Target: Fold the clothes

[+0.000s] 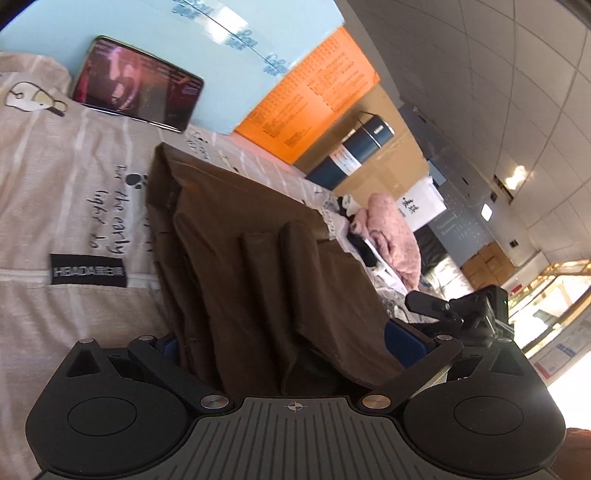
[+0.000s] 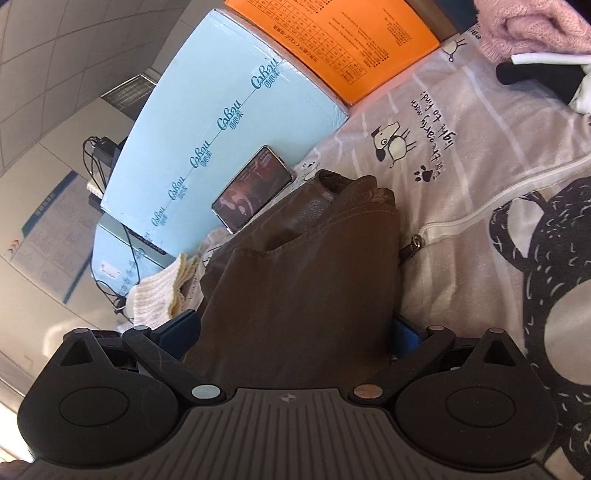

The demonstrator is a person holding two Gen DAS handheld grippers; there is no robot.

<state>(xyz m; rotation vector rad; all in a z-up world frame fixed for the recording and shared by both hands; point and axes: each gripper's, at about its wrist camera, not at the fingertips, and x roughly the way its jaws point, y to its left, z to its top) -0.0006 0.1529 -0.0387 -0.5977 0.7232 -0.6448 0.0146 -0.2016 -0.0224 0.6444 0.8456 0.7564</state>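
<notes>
Both tools (image 1: pixel 288 343) (image 2: pixel 295 332) around brown garment (image 1: pixel 258 266)

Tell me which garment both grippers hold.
The brown garment: it runs between the fingers of both grippers. The pink knit and cream knit lie apart, untouched.

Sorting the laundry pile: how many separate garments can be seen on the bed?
3, possibly more hidden. A brown cloth garment lies between both tools; a fuzzy pink knit sits at the far end by the dark tube; a cream ribbed knit lies beside the pale blue box.
</notes>
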